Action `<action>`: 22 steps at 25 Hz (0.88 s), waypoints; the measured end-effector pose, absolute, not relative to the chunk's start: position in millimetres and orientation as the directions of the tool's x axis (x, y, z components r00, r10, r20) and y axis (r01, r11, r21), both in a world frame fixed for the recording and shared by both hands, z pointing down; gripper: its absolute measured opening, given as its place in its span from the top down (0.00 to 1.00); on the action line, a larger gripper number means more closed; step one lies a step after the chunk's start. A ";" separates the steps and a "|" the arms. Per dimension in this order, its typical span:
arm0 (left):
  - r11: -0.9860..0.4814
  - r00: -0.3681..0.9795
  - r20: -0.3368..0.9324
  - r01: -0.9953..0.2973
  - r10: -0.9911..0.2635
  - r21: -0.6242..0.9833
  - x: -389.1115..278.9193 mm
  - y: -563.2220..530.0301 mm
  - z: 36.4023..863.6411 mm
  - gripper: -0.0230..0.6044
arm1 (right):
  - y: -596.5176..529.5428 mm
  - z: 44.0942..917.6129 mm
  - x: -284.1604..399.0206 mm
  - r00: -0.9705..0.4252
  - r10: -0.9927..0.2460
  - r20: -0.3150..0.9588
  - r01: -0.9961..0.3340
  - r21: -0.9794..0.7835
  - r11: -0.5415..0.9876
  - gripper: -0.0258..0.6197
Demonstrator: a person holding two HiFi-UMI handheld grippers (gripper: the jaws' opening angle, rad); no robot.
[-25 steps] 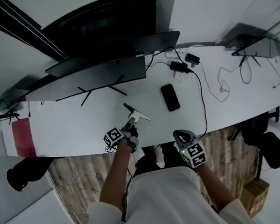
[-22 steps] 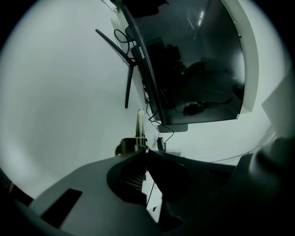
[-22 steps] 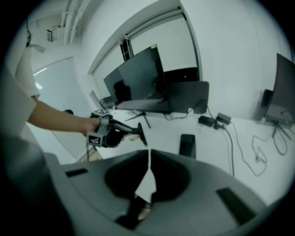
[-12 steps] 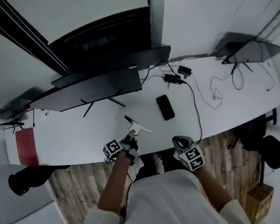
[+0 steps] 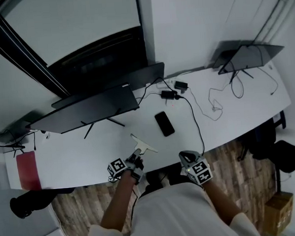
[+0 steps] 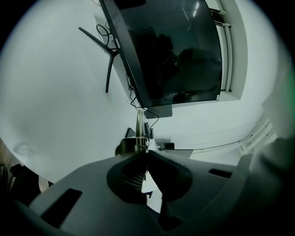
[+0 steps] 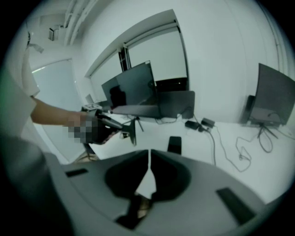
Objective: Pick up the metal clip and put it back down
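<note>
The metal clip (image 5: pixel 142 145), a silver bar with a flat plate at its end, is held above the front edge of the white desk (image 5: pixel 79 151). My left gripper (image 5: pixel 135 156) is shut on it. In the left gripper view the clip (image 6: pixel 139 131) sticks out past the closed jaws of my left gripper (image 6: pixel 145 154), its spring showing between them. My right gripper (image 5: pixel 187 155) hangs just off the desk's front edge, to the right of the left one. Its jaws meet with nothing between them in the right gripper view (image 7: pixel 149 154), where the clip (image 7: pixel 132 131) shows at left.
A black phone (image 5: pixel 163 124) lies on the desk beyond the clip. Two dark monitors (image 5: pixel 86 110) stand at the back, another screen (image 5: pixel 249 56) at far right. Cables and a power adapter (image 5: pixel 168 94) trail across the right half. A red pad (image 5: pixel 27 170) lies at far left.
The left gripper has risen a little with the clip still in its jaws. The right gripper has shifted slightly. The head view has pulled back, so the desk looks smaller.
</note>
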State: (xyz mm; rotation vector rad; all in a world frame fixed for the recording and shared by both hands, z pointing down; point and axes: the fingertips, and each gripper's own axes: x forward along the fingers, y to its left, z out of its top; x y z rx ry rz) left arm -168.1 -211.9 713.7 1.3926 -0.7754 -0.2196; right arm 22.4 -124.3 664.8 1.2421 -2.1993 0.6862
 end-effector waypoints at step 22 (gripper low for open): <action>0.123 0.862 0.349 -0.327 -0.367 0.937 -50.0 -203.7 700.3 0.91 | -107.0 665.6 112.3 -0.338 -0.710 0.618 -0.940 -0.177 0.293 0.91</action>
